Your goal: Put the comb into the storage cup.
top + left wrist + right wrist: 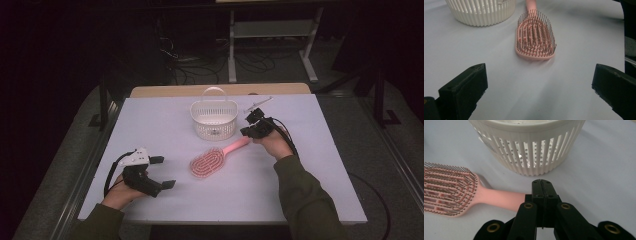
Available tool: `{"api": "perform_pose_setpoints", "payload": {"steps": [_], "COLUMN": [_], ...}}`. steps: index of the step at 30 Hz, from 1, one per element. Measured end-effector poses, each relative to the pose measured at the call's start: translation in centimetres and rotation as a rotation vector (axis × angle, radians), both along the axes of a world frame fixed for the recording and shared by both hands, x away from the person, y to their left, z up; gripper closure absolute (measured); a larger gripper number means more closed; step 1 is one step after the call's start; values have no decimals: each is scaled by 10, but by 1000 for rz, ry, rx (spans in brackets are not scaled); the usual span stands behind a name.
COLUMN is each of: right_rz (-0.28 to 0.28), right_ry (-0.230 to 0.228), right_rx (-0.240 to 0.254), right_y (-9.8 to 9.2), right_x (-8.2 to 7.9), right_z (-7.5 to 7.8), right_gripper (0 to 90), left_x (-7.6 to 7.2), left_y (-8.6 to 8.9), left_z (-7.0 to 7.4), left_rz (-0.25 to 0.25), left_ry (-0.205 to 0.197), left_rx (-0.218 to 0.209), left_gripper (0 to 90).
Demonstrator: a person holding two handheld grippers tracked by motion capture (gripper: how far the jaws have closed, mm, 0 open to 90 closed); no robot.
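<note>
A pink hairbrush (pixel 207 162) lies bristles-up on the white table, its handle pointing toward my right gripper (pixel 248 131). In the right gripper view the jaws (pixel 542 186) are shut flat against each other, and the brush handle (pixel 501 198) ends against their left side with nothing visible between them. A white slotted basket (pixel 214 120) with a handle stands just beyond. My left gripper (pixel 162 172) rests open at the near left, and in the left gripper view (pixel 539 87) it faces the brush head (pixel 535 37) with bare table between its jaws.
The white table (pixel 310 180) ends at a wooden strip at the back. Cables and a metal frame (pixel 270 30) stand on the floor beyond. The basket (pixel 529 152) sits close ahead of the right gripper's tips. The basket (pixel 481 12) lies at the upper left of the left gripper view.
</note>
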State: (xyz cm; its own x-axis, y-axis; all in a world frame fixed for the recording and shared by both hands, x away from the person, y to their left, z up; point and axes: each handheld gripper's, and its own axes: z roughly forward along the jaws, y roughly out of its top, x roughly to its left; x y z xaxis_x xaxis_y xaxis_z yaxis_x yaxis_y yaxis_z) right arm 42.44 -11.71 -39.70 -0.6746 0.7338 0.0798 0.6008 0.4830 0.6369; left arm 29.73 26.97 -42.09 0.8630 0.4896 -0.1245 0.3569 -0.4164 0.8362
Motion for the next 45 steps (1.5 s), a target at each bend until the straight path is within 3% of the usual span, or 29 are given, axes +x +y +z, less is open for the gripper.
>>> {"api": "perform_pose_setpoints", "payload": {"steps": [18,45], "right_rz": [-16,-12], "right_ry": [25,42], "right_rx": [-37,-53], "right_y": [7,5], "right_x": [19,18], "right_z": [-19,-23], "right_gripper": [889,889], "left_x": [0,0], "left_y": [1,1], "left_z": [0,0], "left_rz": [1,0], "left_ry": [1,1], "left_rx": [-2,-4], "left_gripper": [0,0]}}
